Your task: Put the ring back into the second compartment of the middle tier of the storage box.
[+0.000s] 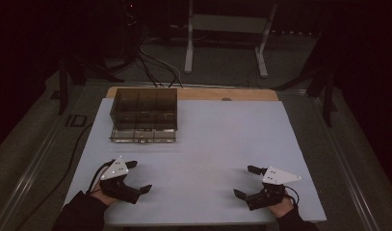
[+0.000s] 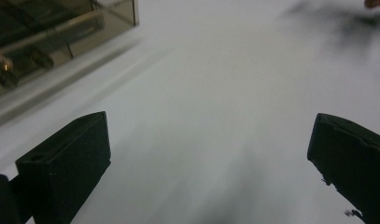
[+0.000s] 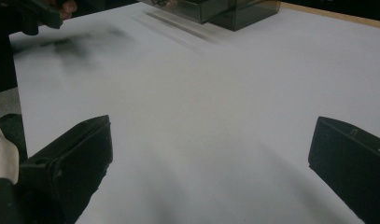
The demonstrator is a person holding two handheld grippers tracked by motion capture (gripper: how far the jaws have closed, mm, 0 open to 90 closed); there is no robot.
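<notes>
Both tools idle at the near edge of the table (image 1: pixel 208 144). Left gripper (image 1: pixel 138 178) spread wide, nothing in it; right gripper (image 1: pixel 246 182) likewise spread and bare. Smoked plastic box (image 1: pixel 143 114) sits far left, well apart from both, untouched. Judged: nothing done yet; reaching for the box is still to come.

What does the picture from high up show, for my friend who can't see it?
A person's two hands each hold a black gripper, the left gripper and the right gripper, both open and apart over a white table. A see-through dark plastic box with compartments sits toward the far left of the table. The room around is dark.
</notes>
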